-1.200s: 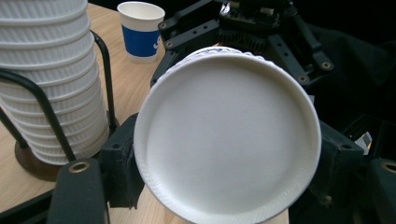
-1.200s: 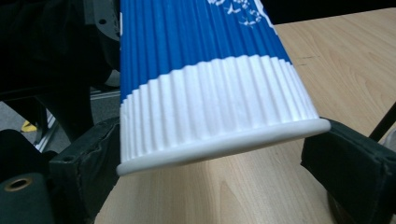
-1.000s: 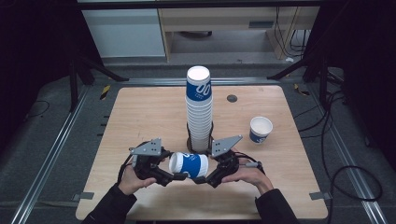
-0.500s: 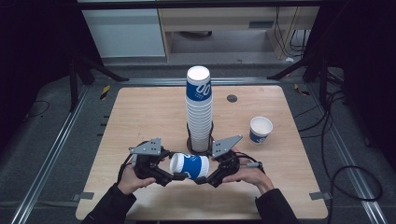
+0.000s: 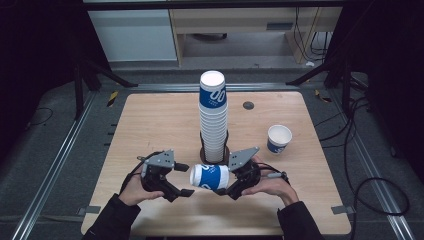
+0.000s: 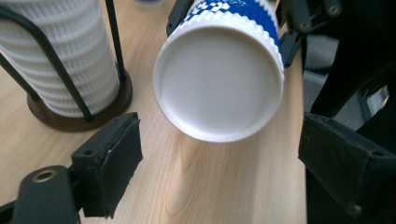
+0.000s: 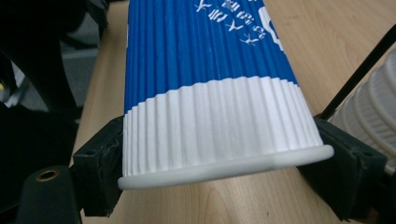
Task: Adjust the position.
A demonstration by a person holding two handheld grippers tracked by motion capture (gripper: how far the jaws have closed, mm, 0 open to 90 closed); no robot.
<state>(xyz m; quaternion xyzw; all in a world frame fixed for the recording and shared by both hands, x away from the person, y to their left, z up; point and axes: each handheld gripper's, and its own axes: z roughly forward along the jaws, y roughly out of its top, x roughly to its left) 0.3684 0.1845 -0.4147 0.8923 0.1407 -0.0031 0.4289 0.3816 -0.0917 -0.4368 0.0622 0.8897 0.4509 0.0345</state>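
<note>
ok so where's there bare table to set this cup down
The widest bare table lies left of the cup stack, back to the far edge. A narrower patch sits between the stack and the lone cup. It is crowded at the front middle, where both grippers, left and right, meet around the held cup.

On the blue cup (image 7: 205,70) I hold, white characters show, too tilted for me to read.

Left hand-held gripper (image 5: 184,180) now open, off the cup (image 5: 210,176).
</note>
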